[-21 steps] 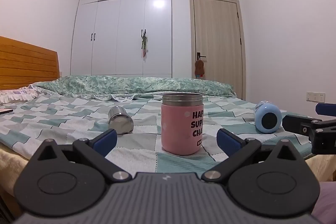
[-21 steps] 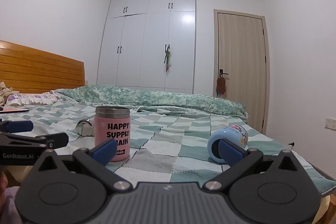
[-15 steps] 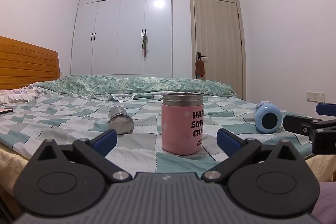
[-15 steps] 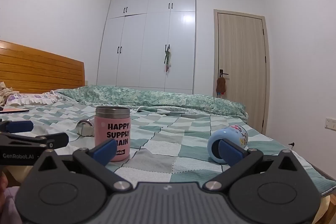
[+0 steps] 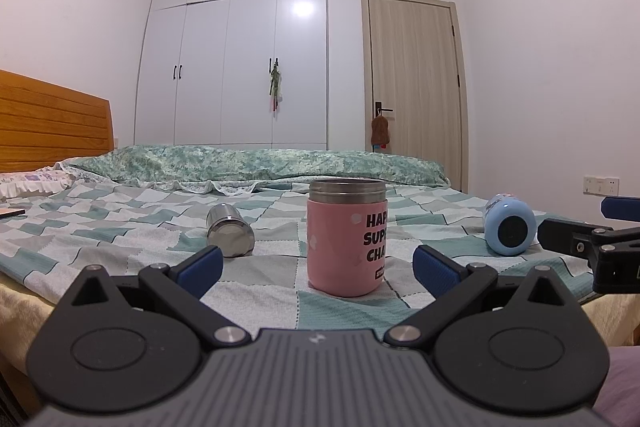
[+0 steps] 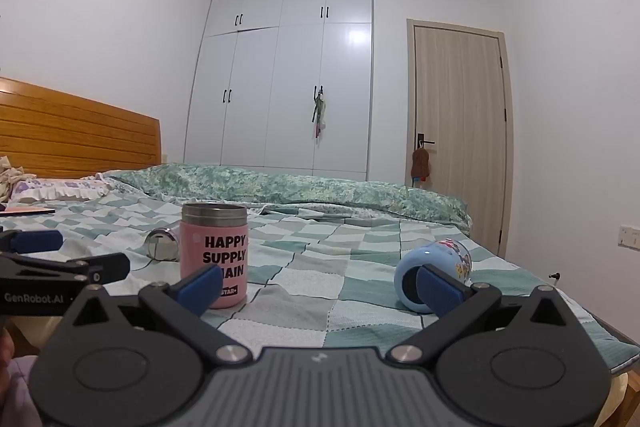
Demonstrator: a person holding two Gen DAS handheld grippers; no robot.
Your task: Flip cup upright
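Observation:
A light blue cup [image 5: 510, 227] lies on its side on the checked bedspread, at the right of the left wrist view; in the right wrist view it [image 6: 436, 269] lies just beyond the right fingertip, mouth facing me. A pink steel-rimmed cup [image 5: 346, 237] stands upright in the middle; it also shows in the right wrist view [image 6: 213, 249]. A small steel cup [image 5: 229, 230] lies on its side to the left and shows in the right wrist view [image 6: 162, 244] too. My left gripper [image 5: 318, 265] is open and empty before the pink cup. My right gripper [image 6: 320, 285] is open and empty.
The bed's front edge [image 5: 24, 291] runs just ahead of both grippers. A rolled green quilt [image 5: 280, 165] lies across the far side. A wooden headboard [image 6: 76, 137] is at the left. The right gripper's fingers [image 5: 580, 241] show at the right edge of the left wrist view.

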